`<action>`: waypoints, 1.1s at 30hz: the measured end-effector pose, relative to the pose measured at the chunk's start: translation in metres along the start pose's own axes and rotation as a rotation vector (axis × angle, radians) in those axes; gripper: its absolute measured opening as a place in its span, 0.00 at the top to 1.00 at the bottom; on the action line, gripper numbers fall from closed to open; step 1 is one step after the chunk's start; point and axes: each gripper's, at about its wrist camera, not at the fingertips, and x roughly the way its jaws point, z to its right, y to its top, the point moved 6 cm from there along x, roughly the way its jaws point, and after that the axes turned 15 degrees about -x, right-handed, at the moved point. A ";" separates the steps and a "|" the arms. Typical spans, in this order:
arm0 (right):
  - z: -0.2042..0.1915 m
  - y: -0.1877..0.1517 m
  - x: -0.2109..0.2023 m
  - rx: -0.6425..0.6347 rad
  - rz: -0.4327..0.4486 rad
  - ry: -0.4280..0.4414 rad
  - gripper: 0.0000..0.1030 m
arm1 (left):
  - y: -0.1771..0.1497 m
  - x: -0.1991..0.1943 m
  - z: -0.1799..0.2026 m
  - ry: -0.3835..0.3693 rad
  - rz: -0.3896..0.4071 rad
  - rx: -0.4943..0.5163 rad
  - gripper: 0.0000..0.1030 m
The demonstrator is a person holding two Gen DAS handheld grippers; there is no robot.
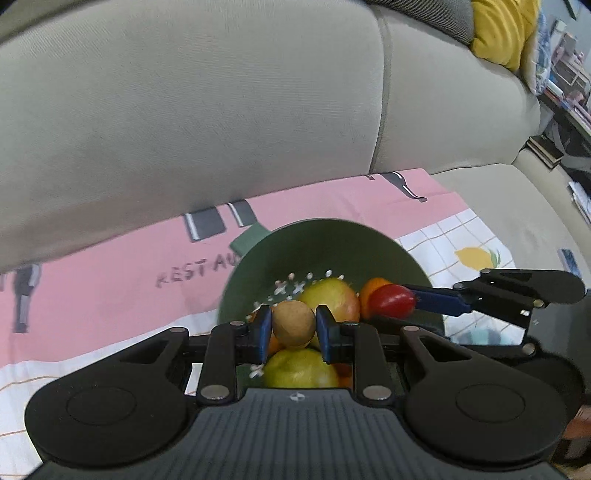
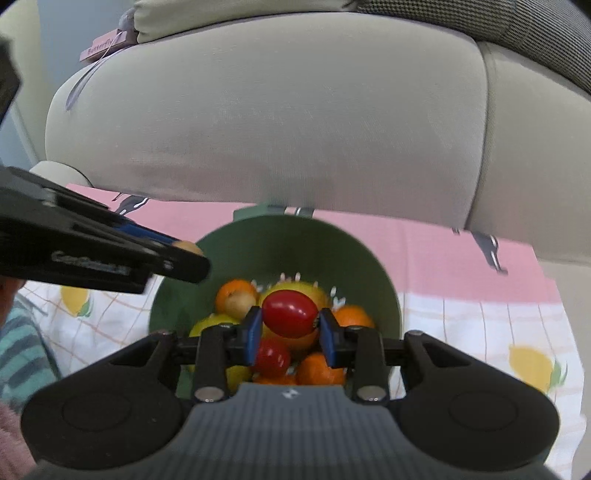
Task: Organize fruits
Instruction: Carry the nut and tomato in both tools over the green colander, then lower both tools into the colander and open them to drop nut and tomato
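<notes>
A green colander bowl (image 1: 332,243) (image 2: 280,243) sits on a printed cloth and holds yellow-green apples (image 1: 301,369) (image 2: 295,286), oranges (image 2: 236,290) and a red tomato (image 2: 271,356). My left gripper (image 1: 293,328) is shut on a small round brown fruit (image 1: 293,323) above the bowl; it also shows in the right wrist view (image 2: 190,246). My right gripper (image 2: 290,326) is shut on a red tomato (image 2: 290,313) above the bowl; from the left wrist view it reaches in from the right, holding that tomato (image 1: 392,301).
The pink and white cloth (image 1: 110,288) (image 2: 480,314) with lemon prints covers a beige sofa seat. The sofa backrest (image 1: 203,110) (image 2: 277,110) rises right behind the bowl. A yellow cushion (image 1: 502,29) lies at the far right. A striped sleeve (image 2: 22,354) is at the left edge.
</notes>
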 end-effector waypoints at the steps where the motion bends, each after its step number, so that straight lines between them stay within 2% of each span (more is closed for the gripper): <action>1: 0.002 0.002 0.003 -0.008 0.001 0.000 0.71 | 0.002 0.006 0.000 -0.005 -0.013 -0.007 0.73; 8: 0.015 0.008 0.025 -0.057 0.000 0.004 0.71 | 0.011 0.039 -0.003 0.021 -0.065 -0.023 0.73; 18: 0.020 0.006 0.039 -0.053 -0.009 0.019 0.71 | 0.012 0.067 -0.005 0.047 -0.122 -0.025 0.73; 27: 0.020 0.007 0.043 -0.055 -0.017 0.030 0.71 | 0.014 0.063 -0.012 0.019 -0.109 -0.037 0.71; 33: 0.017 0.016 0.045 -0.071 -0.010 0.038 0.71 | 0.017 0.034 -0.019 -0.004 -0.056 -0.050 0.70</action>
